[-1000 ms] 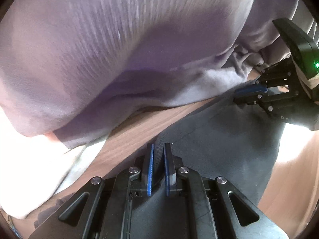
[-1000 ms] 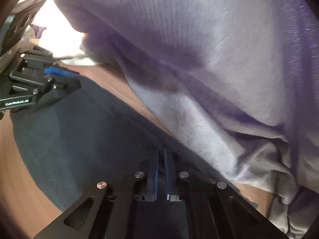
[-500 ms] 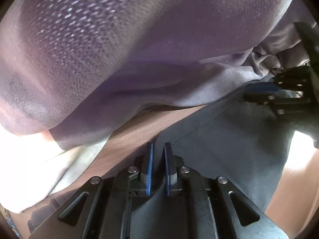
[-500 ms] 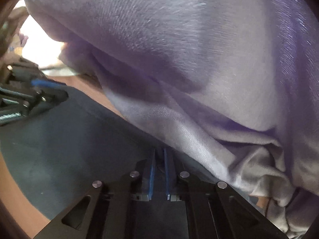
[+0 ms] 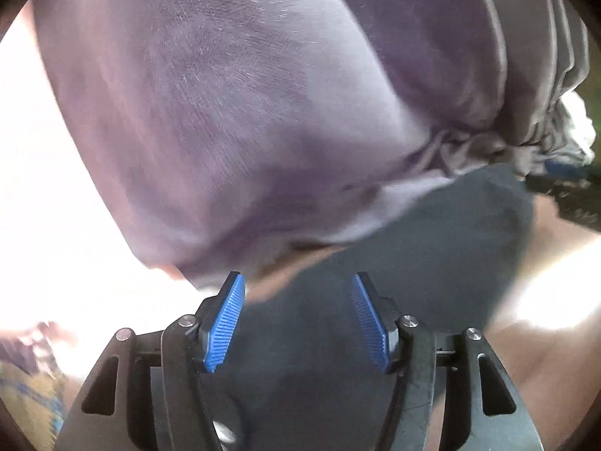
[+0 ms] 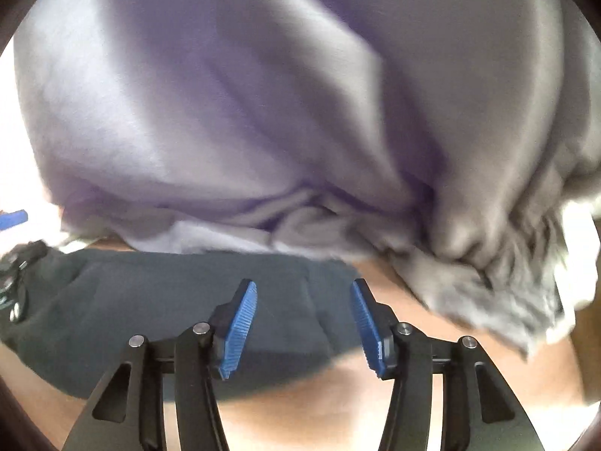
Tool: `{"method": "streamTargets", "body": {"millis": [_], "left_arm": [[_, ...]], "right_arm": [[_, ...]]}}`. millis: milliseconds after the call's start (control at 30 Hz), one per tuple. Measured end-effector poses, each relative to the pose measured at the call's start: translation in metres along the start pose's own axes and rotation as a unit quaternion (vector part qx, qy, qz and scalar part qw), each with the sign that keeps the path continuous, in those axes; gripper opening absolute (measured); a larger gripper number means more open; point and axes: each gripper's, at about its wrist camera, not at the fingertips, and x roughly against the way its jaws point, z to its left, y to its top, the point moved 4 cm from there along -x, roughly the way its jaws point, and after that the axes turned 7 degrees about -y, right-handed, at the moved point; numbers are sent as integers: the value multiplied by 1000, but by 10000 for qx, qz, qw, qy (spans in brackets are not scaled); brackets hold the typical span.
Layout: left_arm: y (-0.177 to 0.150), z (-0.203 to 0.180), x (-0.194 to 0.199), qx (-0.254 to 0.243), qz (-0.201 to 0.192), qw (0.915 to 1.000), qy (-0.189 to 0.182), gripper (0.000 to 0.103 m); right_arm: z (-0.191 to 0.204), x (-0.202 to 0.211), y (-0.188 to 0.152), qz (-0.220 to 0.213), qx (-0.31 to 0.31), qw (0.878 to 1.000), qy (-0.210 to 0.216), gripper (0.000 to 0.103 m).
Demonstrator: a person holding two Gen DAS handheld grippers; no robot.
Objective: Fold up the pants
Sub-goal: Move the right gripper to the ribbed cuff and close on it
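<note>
The left gripper [image 5: 298, 319] and right gripper [image 6: 303, 329] are both opening, jaws about half apart with nothing pinched between the blue pads. The dark pants [image 6: 169, 293] lie folded on the wooden table [image 6: 338, 394], near a lilac cloth [image 6: 263, 94] bunched just beyond.

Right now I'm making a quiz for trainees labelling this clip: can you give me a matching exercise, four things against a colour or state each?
Things:
1. pants
2. lilac cloth
3. table
4. pads of the right tongs

Colour or state:
A. brown wood
B. ribbed blue, apart, nothing pinched between them
C. dark grey, lying flat
D. pale purple, bunched behind the pants

Pairs: 1-C, 2-D, 3-A, 4-B
</note>
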Motion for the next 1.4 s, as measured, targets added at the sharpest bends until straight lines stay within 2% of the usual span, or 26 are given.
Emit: {"method": "streamTargets", "body": {"millis": [167, 267, 467, 767, 833, 900, 967, 1133, 1300, 1400], "left_arm": [[-16, -19, 1, -17, 128, 9999, 111, 59], [-20, -22, -8, 110, 251, 9996, -27, 59], [-15, -21, -23, 263, 372, 9989, -67, 59], [-18, -22, -40, 247, 584, 9979, -158, 59], [-20, -23, -44, 238, 660, 9974, -177, 59], [-22, -22, -46, 288, 711, 9967, -248, 59], [-24, -19, -50, 430, 802, 9952, -369, 59], [-36, -10, -52, 832, 1074, 9880, -735, 51], [-50, -14, -39, 753, 1153, 9876, -758, 51], [-50, -14, -36, 649, 1111, 9893, -687, 51]], "right_arm": [[-31, -7, -34, 376, -1054, 9935, 194, 52], [-35, -21, -50, 439, -1553, 9864, 297, 52], [-41, -45, -49, 616, -1892, 9791, 418, 52], [-31, -67, -37, 768, -1850, 9778, 614, 51], [-30, -70, -36, 797, -1895, 9764, 656, 46], [-26, -74, -34, 813, -1842, 9769, 710, 34], [-22, -74, -30, 824, -1797, 9774, 743, 29], [-18, -60, -27, 808, -1598, 9826, 499, 20], [-14, -34, -32, 732, -1201, 9899, 155, 19], [-16, -23, -39, 695, -1035, 9921, 126, 19]]}}
